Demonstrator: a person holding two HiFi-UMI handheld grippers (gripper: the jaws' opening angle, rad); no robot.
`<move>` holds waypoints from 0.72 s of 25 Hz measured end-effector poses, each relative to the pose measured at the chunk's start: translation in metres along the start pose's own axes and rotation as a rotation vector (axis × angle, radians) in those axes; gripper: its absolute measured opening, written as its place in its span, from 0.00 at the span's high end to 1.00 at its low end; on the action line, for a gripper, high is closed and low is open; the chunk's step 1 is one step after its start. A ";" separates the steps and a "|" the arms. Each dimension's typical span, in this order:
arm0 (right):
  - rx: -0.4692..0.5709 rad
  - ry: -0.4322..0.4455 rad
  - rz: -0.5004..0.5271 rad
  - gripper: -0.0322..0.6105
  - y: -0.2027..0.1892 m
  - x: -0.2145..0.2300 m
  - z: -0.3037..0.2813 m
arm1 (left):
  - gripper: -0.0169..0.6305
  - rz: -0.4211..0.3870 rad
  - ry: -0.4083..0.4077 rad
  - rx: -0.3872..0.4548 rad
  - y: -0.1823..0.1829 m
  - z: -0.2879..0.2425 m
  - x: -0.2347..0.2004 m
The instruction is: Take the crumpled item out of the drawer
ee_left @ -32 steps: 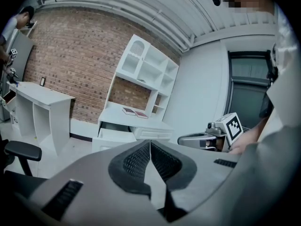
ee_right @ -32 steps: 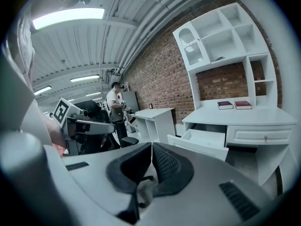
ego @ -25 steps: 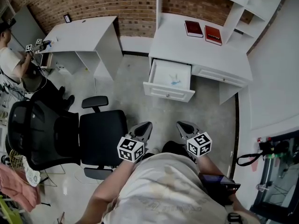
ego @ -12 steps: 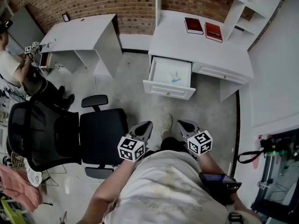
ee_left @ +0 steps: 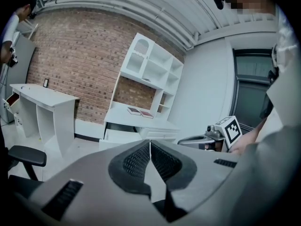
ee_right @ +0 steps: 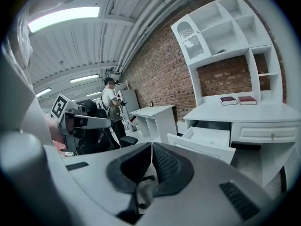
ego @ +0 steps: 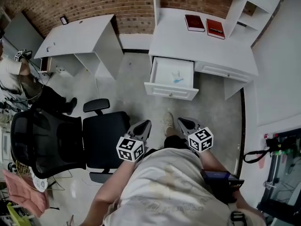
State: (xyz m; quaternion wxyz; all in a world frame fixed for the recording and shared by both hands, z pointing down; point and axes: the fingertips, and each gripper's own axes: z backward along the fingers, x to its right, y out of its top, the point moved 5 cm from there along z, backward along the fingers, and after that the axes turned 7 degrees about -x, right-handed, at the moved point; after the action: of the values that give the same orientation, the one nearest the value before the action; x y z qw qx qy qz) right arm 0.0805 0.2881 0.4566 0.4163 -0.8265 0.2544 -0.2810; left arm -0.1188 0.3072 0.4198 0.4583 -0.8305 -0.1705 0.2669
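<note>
drawer (ego: 170, 91) open | crumpled item (ego: 177, 77) inside | red books (ego: 194, 22), titles illegible

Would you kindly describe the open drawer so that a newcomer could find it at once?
Against the brick wall stands a white desk with two red books on top. At its left side in the head view is the drawer, pulled out with a small pale and blue item inside; the drawer beside it is shut.

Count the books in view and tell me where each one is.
2. The dark red book lies on the desk top by the brick wall. The brighter red book lies beside it, nearer the shelves. Partly hidden shelves may hold more.
</note>
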 end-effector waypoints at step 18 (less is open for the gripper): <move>-0.008 -0.013 -0.031 0.91 0.044 0.070 -0.066 | 0.93 -0.009 -0.031 -0.040 0.042 -0.077 -0.059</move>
State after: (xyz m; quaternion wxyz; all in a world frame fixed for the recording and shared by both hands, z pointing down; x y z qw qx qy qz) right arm 0.0776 0.1830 0.4705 0.4103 -0.8338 0.2398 -0.2810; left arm -0.1181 0.2024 0.4345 0.4402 -0.8344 -0.1864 0.2744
